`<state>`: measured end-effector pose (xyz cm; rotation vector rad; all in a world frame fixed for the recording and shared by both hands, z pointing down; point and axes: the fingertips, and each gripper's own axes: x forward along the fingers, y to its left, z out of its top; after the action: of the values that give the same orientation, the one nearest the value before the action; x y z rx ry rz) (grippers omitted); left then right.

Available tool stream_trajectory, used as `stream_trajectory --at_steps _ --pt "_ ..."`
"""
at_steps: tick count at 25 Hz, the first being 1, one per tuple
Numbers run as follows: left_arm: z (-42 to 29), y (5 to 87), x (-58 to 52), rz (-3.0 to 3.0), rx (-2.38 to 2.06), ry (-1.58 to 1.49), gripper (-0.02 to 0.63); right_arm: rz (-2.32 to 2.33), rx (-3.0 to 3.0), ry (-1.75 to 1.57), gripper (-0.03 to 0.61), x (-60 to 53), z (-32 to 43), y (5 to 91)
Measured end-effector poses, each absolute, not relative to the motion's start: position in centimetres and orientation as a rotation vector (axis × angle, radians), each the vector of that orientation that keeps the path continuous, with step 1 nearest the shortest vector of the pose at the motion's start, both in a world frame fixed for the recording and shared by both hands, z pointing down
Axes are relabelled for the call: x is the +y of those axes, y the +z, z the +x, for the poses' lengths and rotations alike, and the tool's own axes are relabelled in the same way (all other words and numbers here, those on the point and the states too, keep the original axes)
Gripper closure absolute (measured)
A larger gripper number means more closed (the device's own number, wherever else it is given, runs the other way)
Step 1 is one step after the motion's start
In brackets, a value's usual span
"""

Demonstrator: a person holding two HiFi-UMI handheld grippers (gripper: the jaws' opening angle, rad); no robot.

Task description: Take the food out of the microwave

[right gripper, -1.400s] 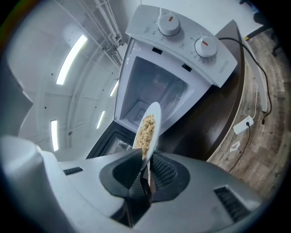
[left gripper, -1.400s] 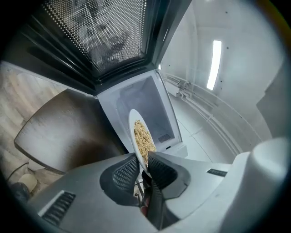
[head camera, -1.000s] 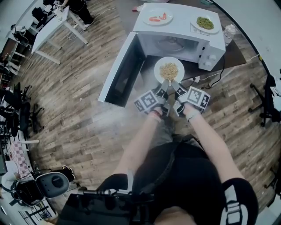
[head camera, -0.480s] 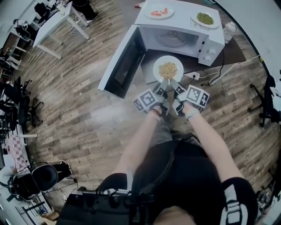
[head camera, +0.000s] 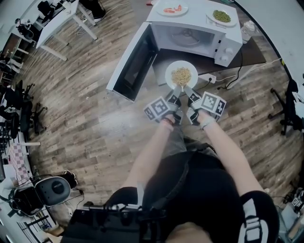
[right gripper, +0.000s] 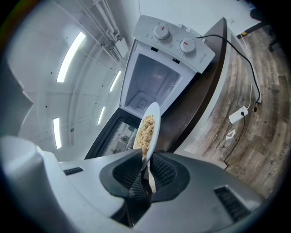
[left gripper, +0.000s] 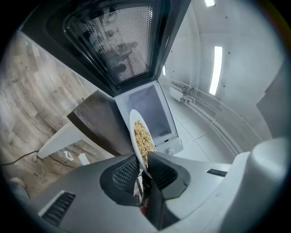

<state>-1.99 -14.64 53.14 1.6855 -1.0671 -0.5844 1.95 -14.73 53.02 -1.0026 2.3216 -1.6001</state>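
**Outside the microwave's mouth, one plate in two grips**

Just off the front edge of the dark table (head camera: 252, 53), the plate of food (head camera: 181, 75) hangs in the air, already clear of the cavity. The left gripper (head camera: 176, 90) and the right gripper (head camera: 188, 90) are each clamped on the plate's near rim, side by side, pads pressing the thin edge. Two grips on one rim probably serve to keep the plate from tipping and spilling the loose, crumbly pile at its middle.

The microwave (head camera: 197, 20) takes up most of the table, and its door (head camera: 133, 61) is swung wide over the left edge, leaving the path out free. On its top, a plate with red pieces (head camera: 172, 9) sits toward the left edge and a plate of green food (head camera: 221, 16) toward the right. A bottle (head camera: 247, 31) stands by the table's right edge. Below the front edge a power strip (head camera: 208, 78) lies on the wood-plank floor (head camera: 95, 118). White desks (head camera: 61, 23) and office chairs (head camera: 23, 118) are well apart, toward the room's left.
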Motion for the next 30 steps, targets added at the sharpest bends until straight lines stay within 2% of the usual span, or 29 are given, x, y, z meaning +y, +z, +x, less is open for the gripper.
stream_trajectory --at_steps 30 --pt "-3.0 53.2 -4.2 1.679 -0.983 -0.495 0.566 -1.055 2.224 -1.620 0.522 -4.0 0.8 53.1"
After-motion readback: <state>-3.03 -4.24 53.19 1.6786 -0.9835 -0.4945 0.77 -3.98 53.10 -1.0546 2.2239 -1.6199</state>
